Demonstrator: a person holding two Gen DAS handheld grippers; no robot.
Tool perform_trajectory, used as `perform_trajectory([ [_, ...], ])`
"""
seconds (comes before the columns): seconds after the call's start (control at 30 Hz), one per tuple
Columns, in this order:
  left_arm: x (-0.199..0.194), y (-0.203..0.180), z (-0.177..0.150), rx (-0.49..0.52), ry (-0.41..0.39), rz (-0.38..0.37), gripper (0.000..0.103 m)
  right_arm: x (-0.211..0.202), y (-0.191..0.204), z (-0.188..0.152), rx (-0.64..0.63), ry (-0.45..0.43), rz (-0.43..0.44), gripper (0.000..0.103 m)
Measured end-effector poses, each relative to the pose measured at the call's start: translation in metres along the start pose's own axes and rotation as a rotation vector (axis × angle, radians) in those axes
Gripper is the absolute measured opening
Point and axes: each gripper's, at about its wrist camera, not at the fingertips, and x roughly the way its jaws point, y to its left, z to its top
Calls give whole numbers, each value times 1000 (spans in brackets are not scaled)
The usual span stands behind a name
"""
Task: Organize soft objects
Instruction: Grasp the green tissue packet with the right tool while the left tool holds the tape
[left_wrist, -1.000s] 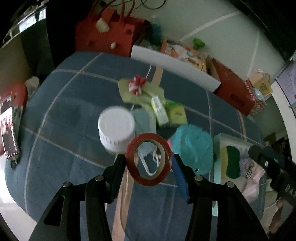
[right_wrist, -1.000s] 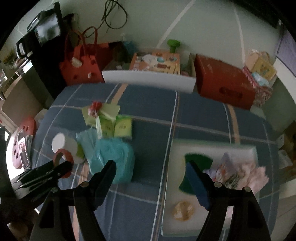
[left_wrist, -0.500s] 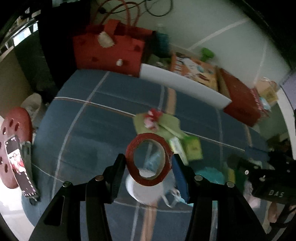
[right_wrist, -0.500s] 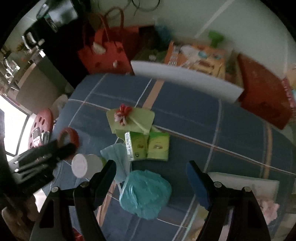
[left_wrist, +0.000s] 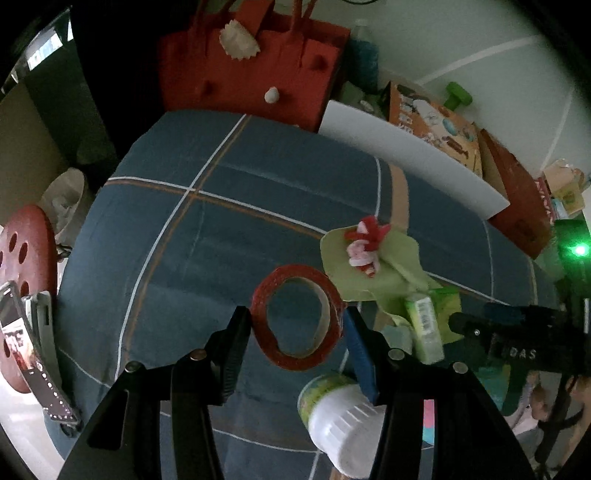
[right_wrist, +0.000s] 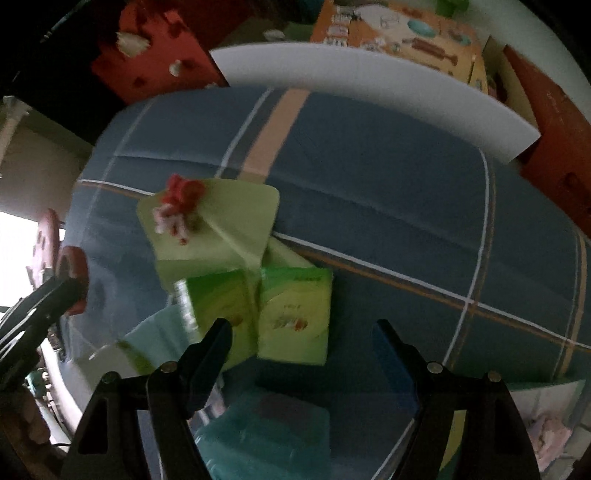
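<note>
Two tools are in view. The left tool (left_wrist: 297, 323) is clamped on a red tape roll (left_wrist: 297, 317), one finger at each side of the ring, held above the blue plaid worktop (left_wrist: 229, 221). Just below its right finger lies a white-capped jar (left_wrist: 340, 417) on its side; its contents cannot be made out. The right tool (right_wrist: 301, 343) stands wide with nothing between its fingers, hovering over two green tissue packs (right_wrist: 291, 314) lying side by side and touching. A pale green pouch (right_wrist: 214, 229) with a red and pink bow (right_wrist: 179, 206) overlaps their far edge. Beneath the right tool sits a teal soft bundle (right_wrist: 266, 439), blurred. At the worktop's far edge stand a red felt bag (left_wrist: 243, 62), a white board (left_wrist: 406, 158) and an orange printed box (left_wrist: 432, 122), contents hidden.
</note>
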Motion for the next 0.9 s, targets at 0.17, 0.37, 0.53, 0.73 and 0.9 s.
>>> perform_trajectory([
  [0.17, 14, 5, 2, 4, 12, 21, 53, 22, 2, 6, -17, 40, -53, 81],
  [0.37, 23, 8, 3, 12, 23, 26, 53, 39, 9, 9, -48, 73, -103, 81],
  [0.53, 25, 10, 3, 9, 27, 29, 53, 40, 14, 11, -63, 58, -105, 72],
  [0.73, 27, 12, 0, 7, 35, 24, 53, 35, 22, 6, -60, 52, -68, 50],
  [0.9, 24, 11, 2, 7, 33, 27, 53, 30, 17, 0, -41, 50, -43, 50],
])
